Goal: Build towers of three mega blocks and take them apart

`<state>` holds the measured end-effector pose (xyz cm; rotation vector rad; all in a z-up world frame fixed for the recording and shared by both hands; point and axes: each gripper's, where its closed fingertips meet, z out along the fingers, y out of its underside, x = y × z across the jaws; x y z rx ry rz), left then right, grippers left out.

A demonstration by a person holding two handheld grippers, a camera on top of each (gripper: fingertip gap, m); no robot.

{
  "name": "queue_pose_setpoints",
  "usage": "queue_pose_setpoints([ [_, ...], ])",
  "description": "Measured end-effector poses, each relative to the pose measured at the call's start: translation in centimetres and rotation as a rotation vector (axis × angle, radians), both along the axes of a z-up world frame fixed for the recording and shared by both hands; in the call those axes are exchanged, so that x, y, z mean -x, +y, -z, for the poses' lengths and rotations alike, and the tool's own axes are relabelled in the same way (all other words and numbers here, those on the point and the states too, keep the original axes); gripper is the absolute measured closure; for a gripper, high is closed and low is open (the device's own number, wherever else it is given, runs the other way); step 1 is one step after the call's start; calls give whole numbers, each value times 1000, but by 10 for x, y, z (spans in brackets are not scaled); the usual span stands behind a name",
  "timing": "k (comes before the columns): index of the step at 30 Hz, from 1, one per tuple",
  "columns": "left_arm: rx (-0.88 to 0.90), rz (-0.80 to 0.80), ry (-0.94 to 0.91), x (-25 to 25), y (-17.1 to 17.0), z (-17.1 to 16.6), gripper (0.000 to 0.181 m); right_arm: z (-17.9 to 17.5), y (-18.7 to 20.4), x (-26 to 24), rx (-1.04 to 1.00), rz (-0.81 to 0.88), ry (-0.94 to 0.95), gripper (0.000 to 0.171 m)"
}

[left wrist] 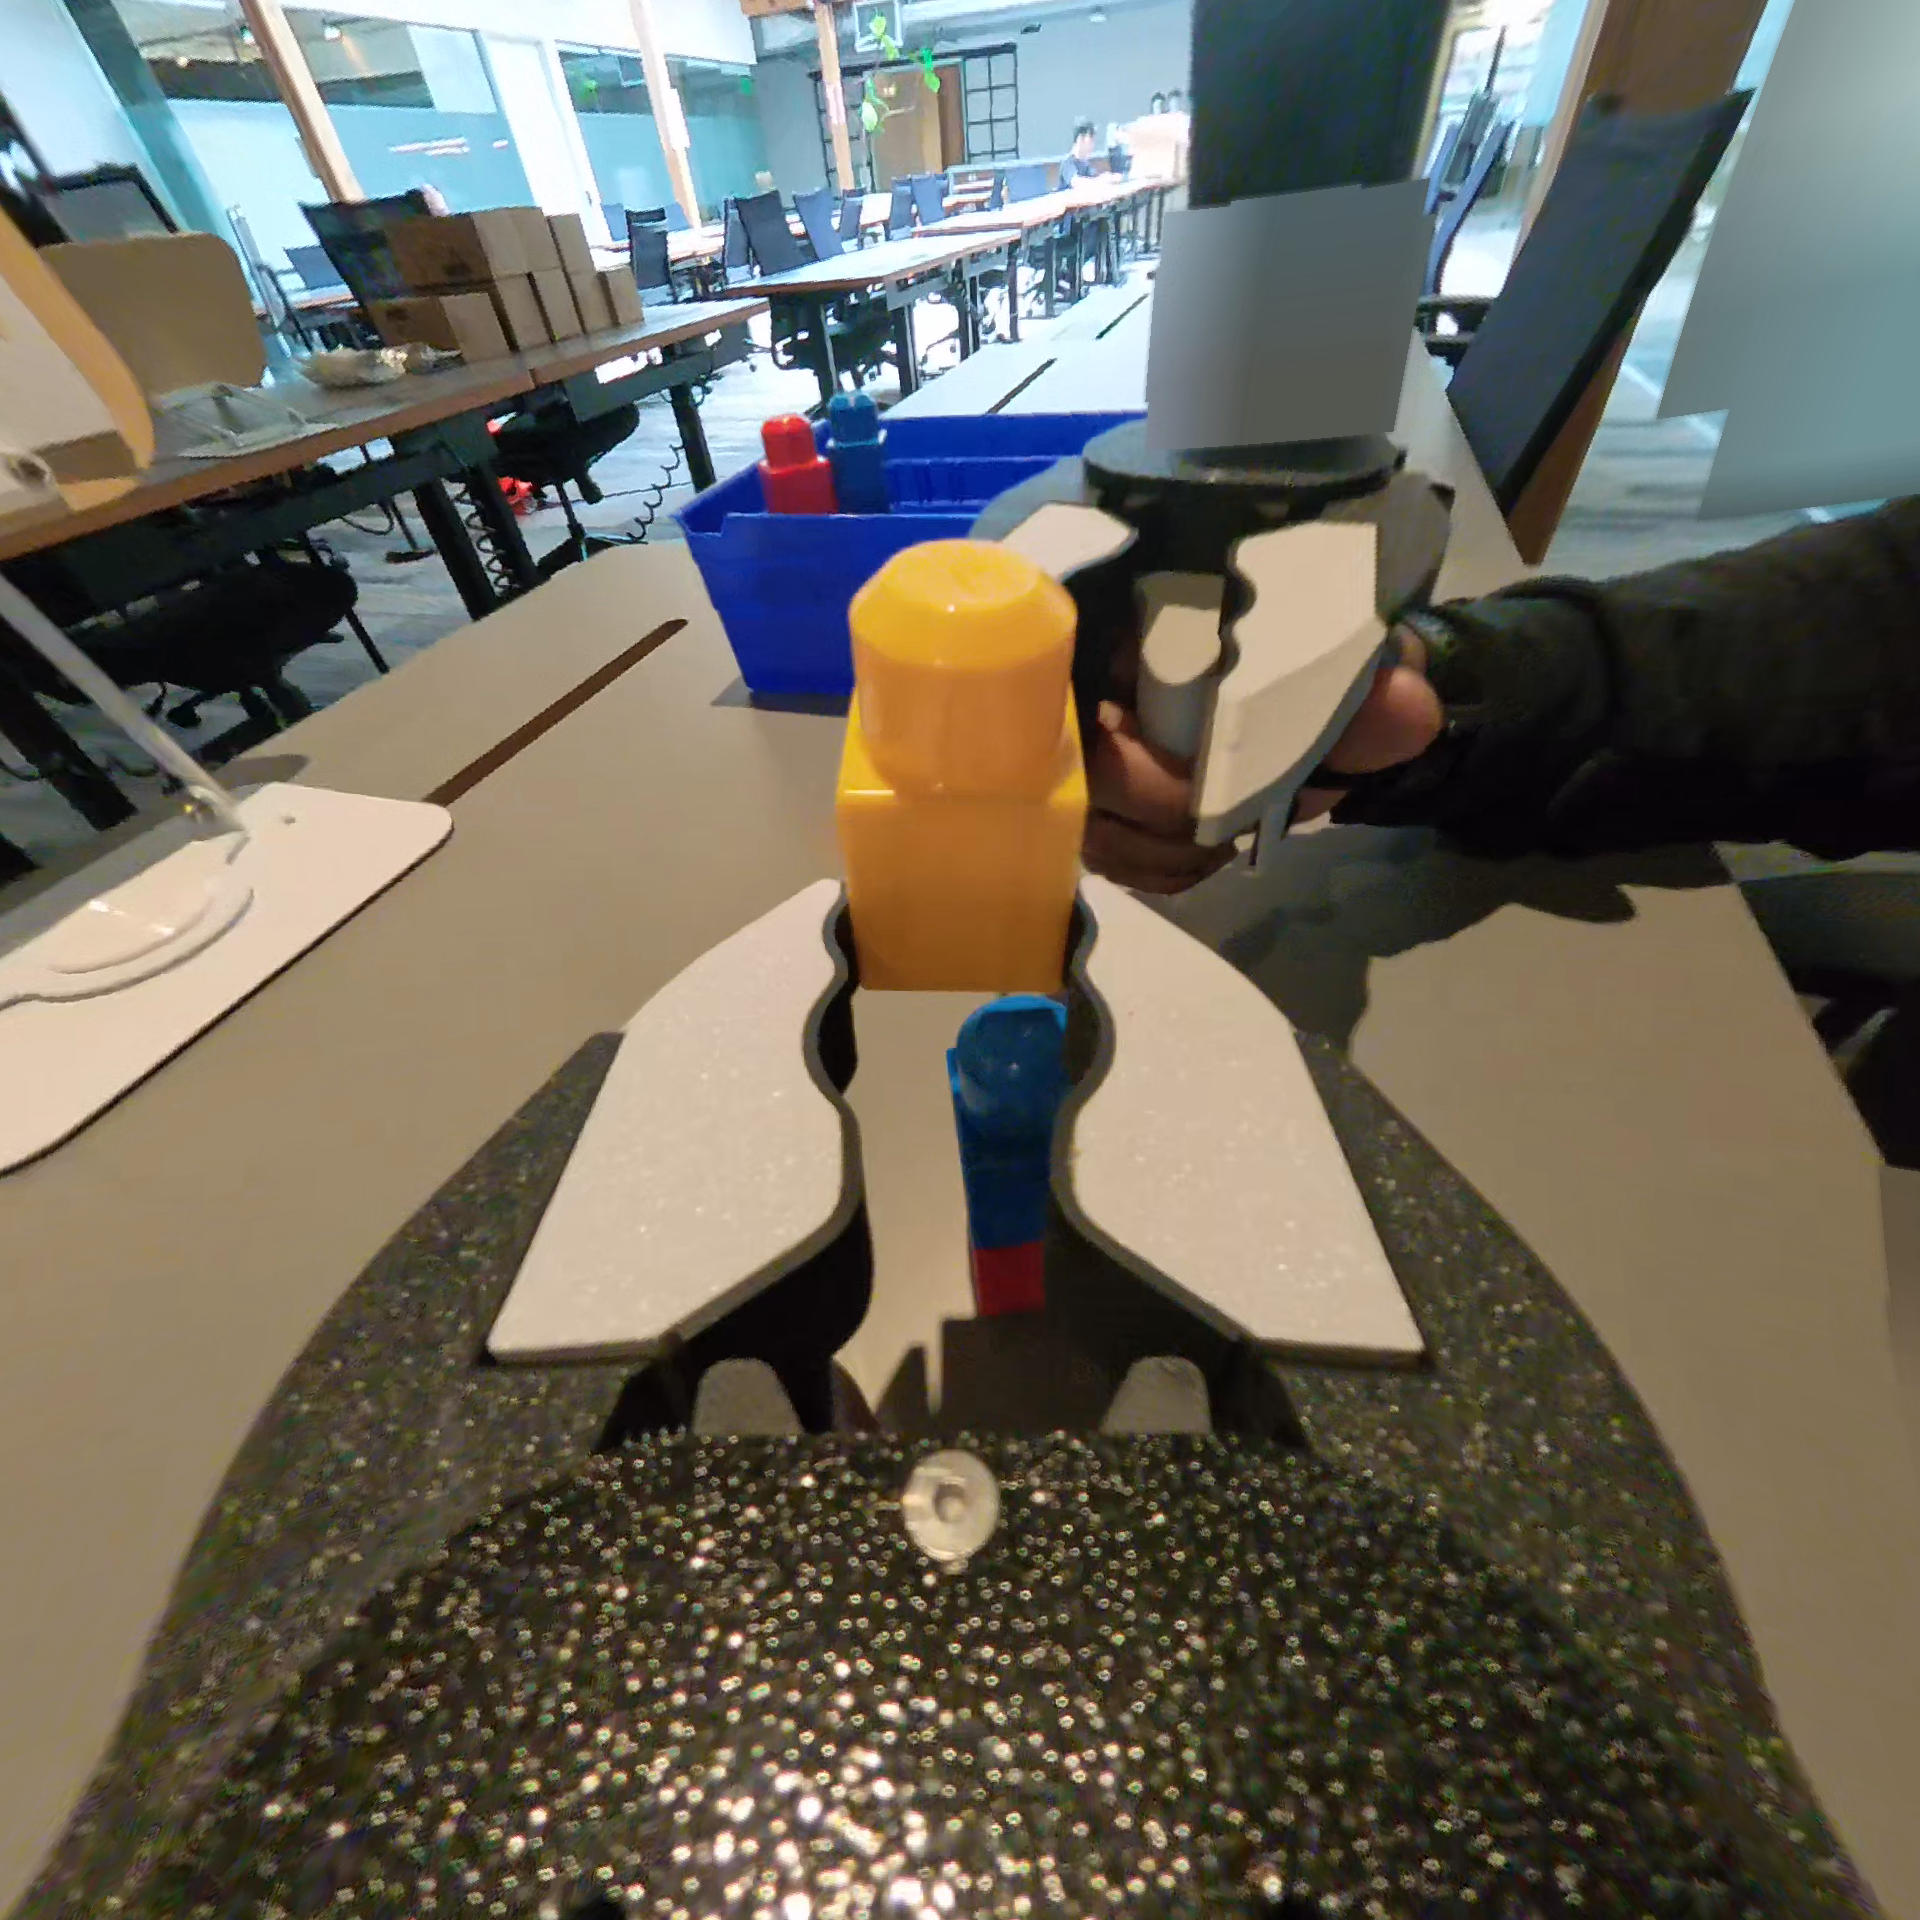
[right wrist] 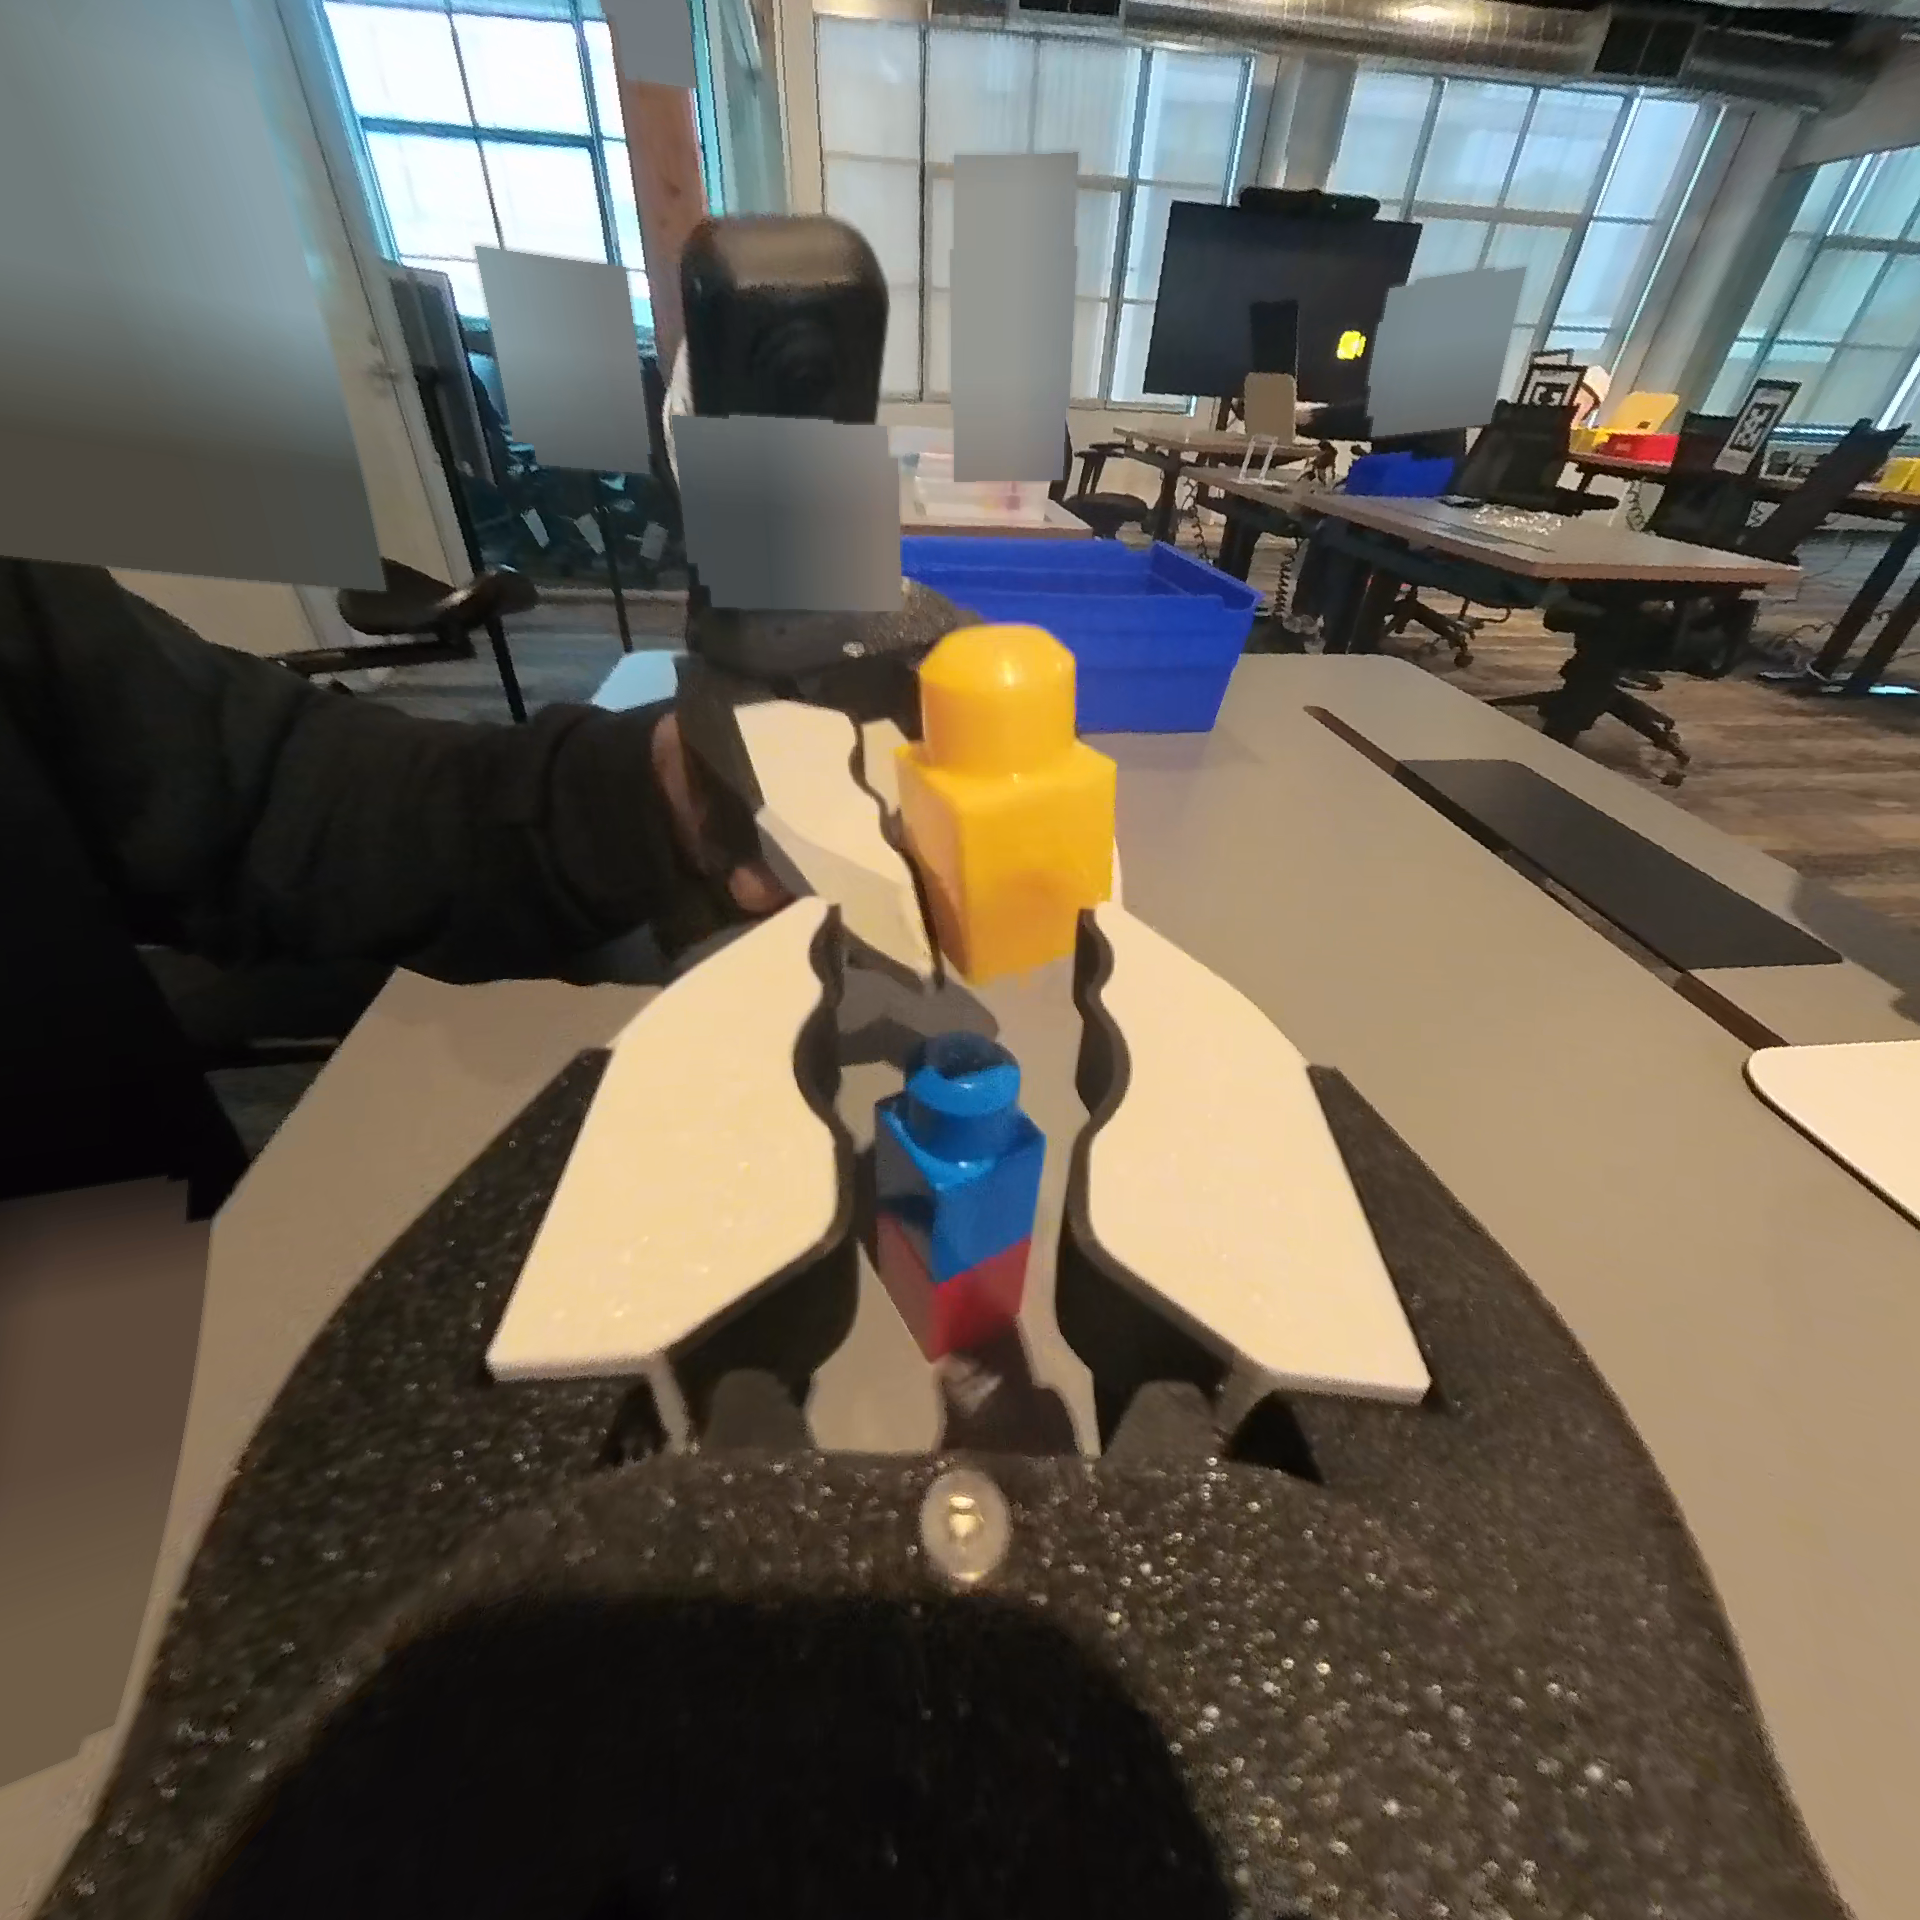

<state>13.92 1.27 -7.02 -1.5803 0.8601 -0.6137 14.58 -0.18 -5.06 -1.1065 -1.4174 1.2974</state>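
Observation:
My left gripper [left wrist: 961, 914] is shut on a yellow block [left wrist: 961, 790] and holds it upright in the air. Directly below, a blue block [left wrist: 1008, 1122] sits stacked on a red block [left wrist: 1008, 1278] on the grey table [left wrist: 520, 935]. In the right wrist view the yellow block [right wrist: 1003, 831] hangs above the blue block [right wrist: 961, 1153] and red block [right wrist: 961, 1299], just off their line. My right gripper [right wrist: 956, 935] is open about one block wide and empty, above the stack; the stack shows between its fingers. One of its fingers [left wrist: 1288, 665] shows behind the yellow block.
A blue bin [left wrist: 790, 592] stands at the table's far side and holds a red block [left wrist: 795, 468] and a blue block [left wrist: 857, 447]; it also shows in the right wrist view [right wrist: 1143, 665]. A white pad [left wrist: 208, 935] lies left. A black mat [right wrist: 1610, 862] lies right.

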Motion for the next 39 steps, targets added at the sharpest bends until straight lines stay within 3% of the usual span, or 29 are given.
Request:
queue_pose_setpoints([
  [5, 90, -31, -118, 0, -10, 1, 146, 9, 14, -4, 4, 26, -26, 126],
  [16, 78, -188, 3, -3, -8, 26, 145, 18, 26, -7, 24, 42, -55, 125],
  [24, 139, -152, 73, -5, -5, 47, 145, 16, 15, -2, 26, 1, -45, 124],
  [39, 206, -50, 90, -6, -6, 52, 145, 11, 3, 11, 21, -37, 6, 134],
])
